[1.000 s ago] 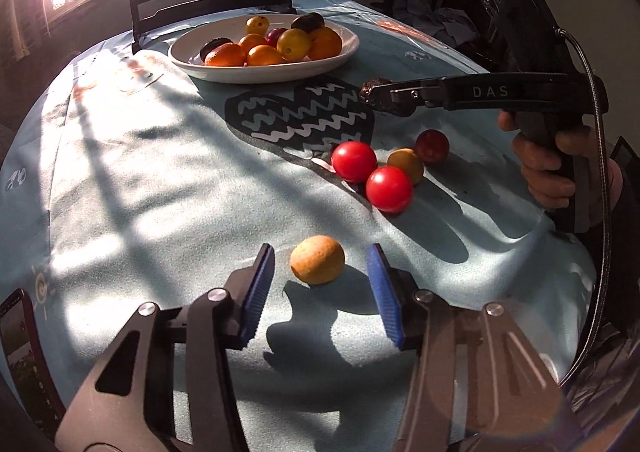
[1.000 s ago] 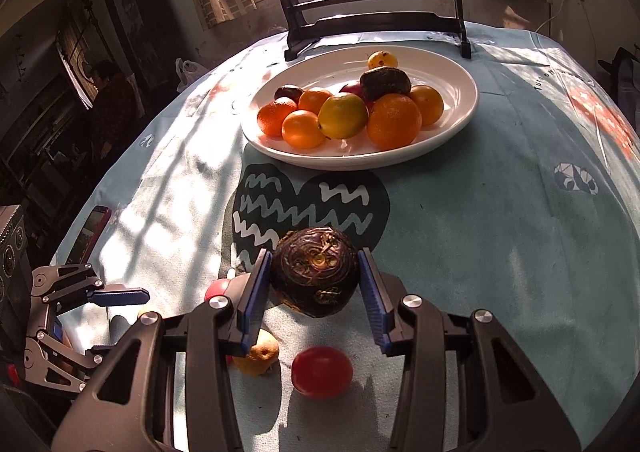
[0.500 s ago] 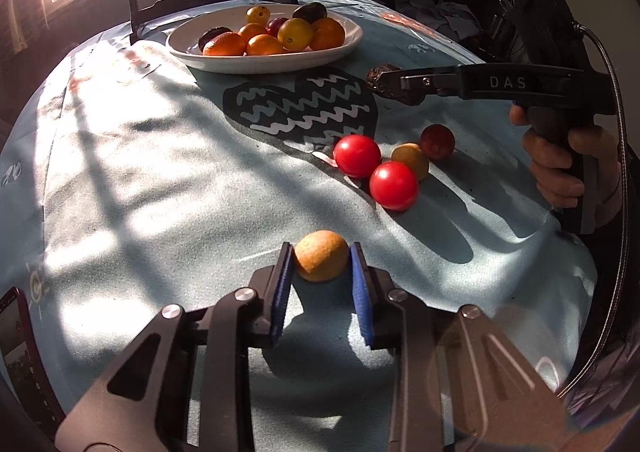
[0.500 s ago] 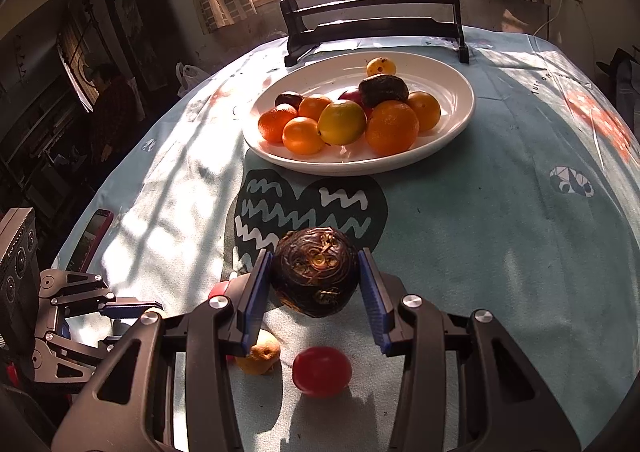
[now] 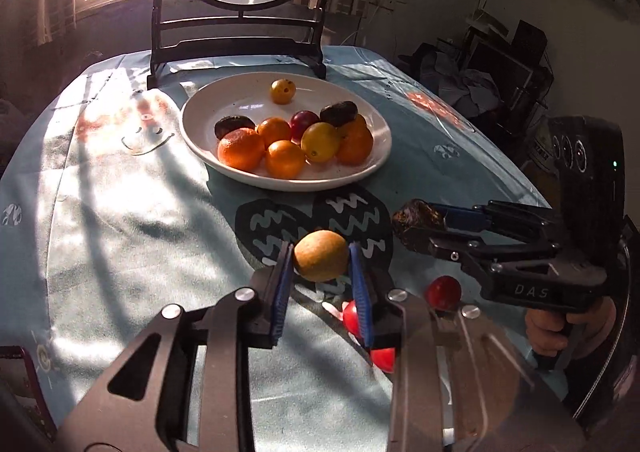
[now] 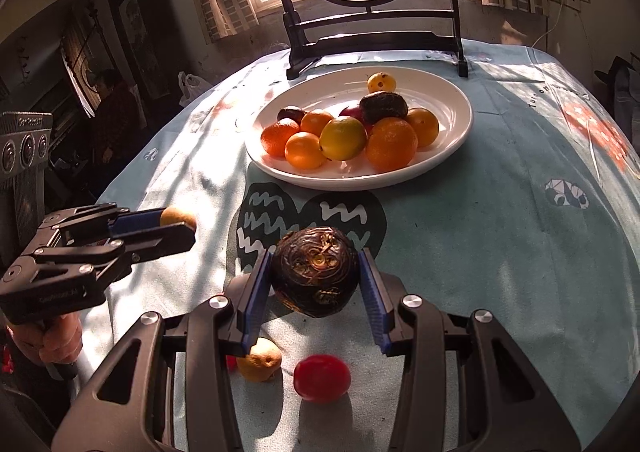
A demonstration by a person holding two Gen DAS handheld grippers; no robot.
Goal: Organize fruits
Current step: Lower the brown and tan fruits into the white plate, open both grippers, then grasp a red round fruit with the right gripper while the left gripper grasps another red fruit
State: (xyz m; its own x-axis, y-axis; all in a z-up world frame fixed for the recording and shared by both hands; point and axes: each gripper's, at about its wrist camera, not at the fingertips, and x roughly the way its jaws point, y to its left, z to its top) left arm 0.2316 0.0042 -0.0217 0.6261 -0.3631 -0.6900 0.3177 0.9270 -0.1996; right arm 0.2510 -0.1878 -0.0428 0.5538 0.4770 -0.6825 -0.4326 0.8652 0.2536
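Counter first, draped in pale blue cloth and streaked with sun, and on it the white plate that is plainly the collecting point: oranges, a yellow-green citrus, a red fruit, two dark ones and a small yellow one are already gathered there, so I'd call the job well past halfway.

Right gripper next, its jaws clenched on the dark wrinkled fruit, which hangs above the cloth, short of the plate.

Left gripper alongside, jaws clamped on the small tan fruit, lifted clear of the cloth and aimed toward the plate as well (two deliveries pending at once, then).

What's left on the cloth: a red fruit and a little orange-yellow fruit beneath the right gripper, with another small red fruit showing in the left view. A sliver of red peeks behind the right gripper's left finger too, though I can't tell which fruit it is.
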